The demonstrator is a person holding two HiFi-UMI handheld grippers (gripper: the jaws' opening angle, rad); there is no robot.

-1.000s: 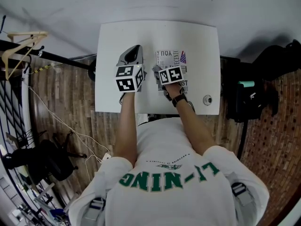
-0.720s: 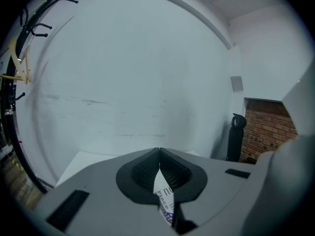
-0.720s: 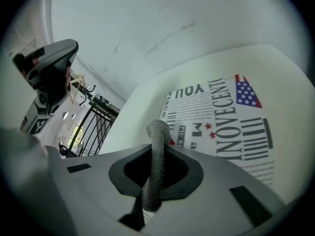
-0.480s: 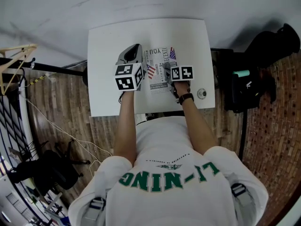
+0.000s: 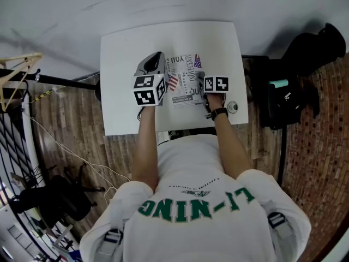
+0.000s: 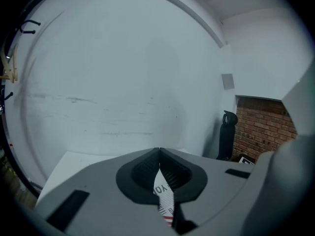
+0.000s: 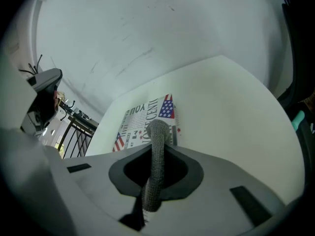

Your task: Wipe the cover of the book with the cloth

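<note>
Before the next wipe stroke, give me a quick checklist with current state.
1. Cloth gripped: ok. The right gripper is shut on it, and its end sticks out past the jaws.
2. Book held: ok. The left gripper is shut on its edge.
3. Book flat on the table: ok in the head view.
4. Cloth touching the cover: cannot tell. It hangs over the book's right part, but contact is not visible.
5. Small round object by the right wrist: ok, apart from the book.
</note>
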